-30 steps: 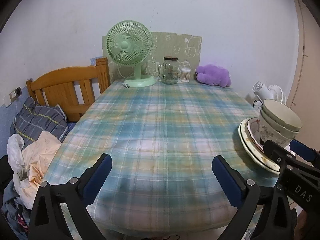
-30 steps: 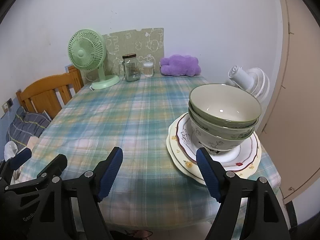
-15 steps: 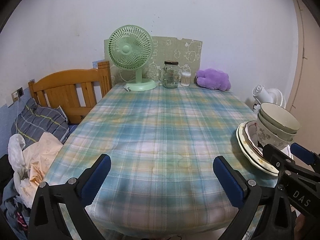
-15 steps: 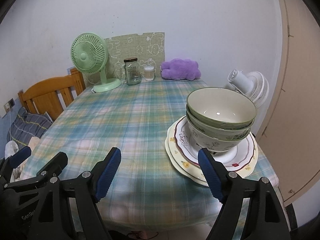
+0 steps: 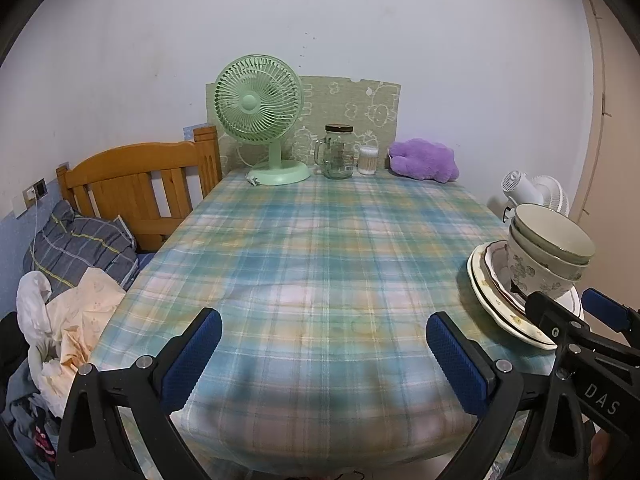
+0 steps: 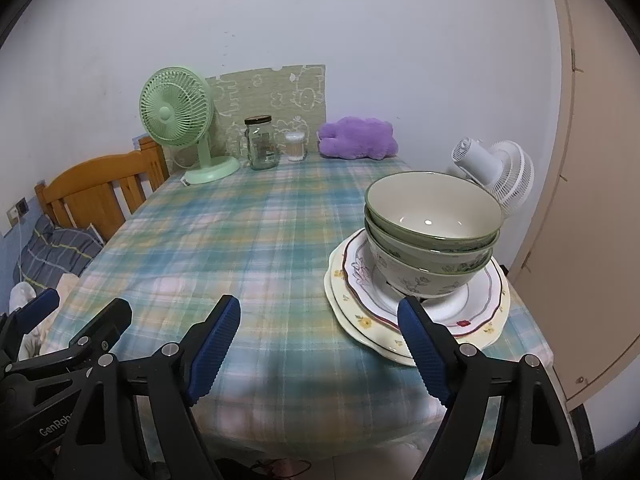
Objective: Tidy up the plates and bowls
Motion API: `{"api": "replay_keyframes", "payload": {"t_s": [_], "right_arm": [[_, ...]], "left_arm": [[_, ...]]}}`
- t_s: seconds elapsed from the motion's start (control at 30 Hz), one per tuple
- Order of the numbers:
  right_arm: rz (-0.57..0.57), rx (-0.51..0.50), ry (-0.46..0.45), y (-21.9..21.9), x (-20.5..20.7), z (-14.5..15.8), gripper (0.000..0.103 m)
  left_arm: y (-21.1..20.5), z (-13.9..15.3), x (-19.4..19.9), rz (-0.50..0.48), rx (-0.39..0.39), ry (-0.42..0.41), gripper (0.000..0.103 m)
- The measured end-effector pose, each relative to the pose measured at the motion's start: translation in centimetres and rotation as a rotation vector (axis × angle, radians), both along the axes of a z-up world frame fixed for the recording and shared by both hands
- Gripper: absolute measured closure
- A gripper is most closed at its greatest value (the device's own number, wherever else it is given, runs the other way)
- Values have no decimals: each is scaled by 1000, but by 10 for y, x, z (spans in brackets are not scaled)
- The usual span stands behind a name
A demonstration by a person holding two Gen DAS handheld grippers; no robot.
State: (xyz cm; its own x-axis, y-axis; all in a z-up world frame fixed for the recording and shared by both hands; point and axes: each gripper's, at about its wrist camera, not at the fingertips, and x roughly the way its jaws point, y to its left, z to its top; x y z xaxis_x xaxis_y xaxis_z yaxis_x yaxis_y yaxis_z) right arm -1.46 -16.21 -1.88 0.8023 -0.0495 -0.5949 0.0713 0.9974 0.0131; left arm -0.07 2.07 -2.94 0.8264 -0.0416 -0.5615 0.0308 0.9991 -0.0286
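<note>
Since all the dishes are seen in one pile, the task looks close to done, or maybe not begun; that cannot be told for sure. Three bowls (image 6: 432, 232) are nested one inside the other. They are set on a small stack of plates (image 6: 360, 320), near the front right corner of the worktop (image 6: 248, 240). The plates are laid flat, widest at the bottom. If the job is to sort plates from bowls, the bowls must be lifted off next. If the job is to stack them, little is left.

Nothing is held by the left gripper (image 5: 320, 356); it is spread wide over the bare cloth, well apart from the pile. Nothing is held by the right gripper (image 6: 316, 344) either. It is spread wide too, and one of its fingers (image 6: 420, 344) is seen just in front of the plates, though touching cannot be told.

At the back, a green fan (image 6: 176, 120), a jar (image 6: 262, 146) and a purple toy (image 6: 358, 138) are lined up by the wall.

How many plates are in the stack is hard to count, because their middles are covered by the bowls. What is inside the lower bowls is hidden. In the left view, the near edge of the pile is blocked by the right gripper.
</note>
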Motion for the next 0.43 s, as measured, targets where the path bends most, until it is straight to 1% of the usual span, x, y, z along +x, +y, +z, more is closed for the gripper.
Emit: {"api": "replay_keyframes", "payload": {"t_s": [0.43], "right_arm": [[-11, 0, 7, -4, -5, 0, 19]], "left_arm": [[-3, 1, -3, -7, 4, 2, 0]]}}
